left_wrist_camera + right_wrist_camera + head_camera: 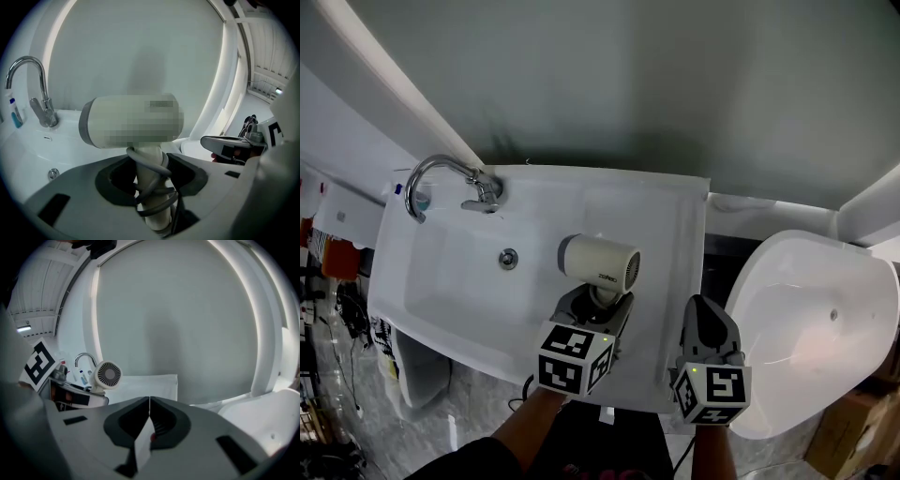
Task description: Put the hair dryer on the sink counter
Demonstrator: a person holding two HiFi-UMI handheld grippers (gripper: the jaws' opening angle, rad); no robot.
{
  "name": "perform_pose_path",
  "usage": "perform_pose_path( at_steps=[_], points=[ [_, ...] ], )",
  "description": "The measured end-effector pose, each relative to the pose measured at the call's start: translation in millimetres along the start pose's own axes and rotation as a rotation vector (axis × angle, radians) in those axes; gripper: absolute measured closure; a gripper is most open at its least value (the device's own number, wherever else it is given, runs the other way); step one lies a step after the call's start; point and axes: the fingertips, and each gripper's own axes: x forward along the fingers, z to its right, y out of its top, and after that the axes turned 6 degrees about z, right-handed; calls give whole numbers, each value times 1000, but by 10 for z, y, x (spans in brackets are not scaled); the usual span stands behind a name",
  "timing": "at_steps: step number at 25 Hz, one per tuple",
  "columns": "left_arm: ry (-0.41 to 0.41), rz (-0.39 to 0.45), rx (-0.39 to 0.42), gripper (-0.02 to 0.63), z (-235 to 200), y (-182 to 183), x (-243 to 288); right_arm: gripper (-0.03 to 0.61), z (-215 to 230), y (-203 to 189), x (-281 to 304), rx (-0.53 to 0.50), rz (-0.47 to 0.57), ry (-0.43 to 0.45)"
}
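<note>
While the left tool grasps the hair dryer by its handle above the sink, the right tool, clenched empty, hovers at its 3 o'clock edge.

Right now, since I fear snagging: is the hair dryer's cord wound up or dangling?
Wound up: the cord loops round the handle of the hair dryer in the left claw.

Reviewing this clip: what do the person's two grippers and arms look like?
The left gripper and right gripper match: smooth light-grey moulded bodies with dark recesses around the jaws. Each carries a cube at the back, the left cube and the right cube, with black-and-white square markers and a small green light. What looks like a dark sleeve covers the upper left arm.
</note>
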Motion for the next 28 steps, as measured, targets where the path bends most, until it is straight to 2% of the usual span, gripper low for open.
perform_pose_path(
  at_steps=[13, 28],
  points=[
    [21, -84, -61, 414, -53, -203, 338, 557, 114, -128, 141, 20, -32, 9],
    [37, -173, -80, 413, -164, -465, 570, 557, 158, -337, 344, 35, -87, 15]
  ],
)
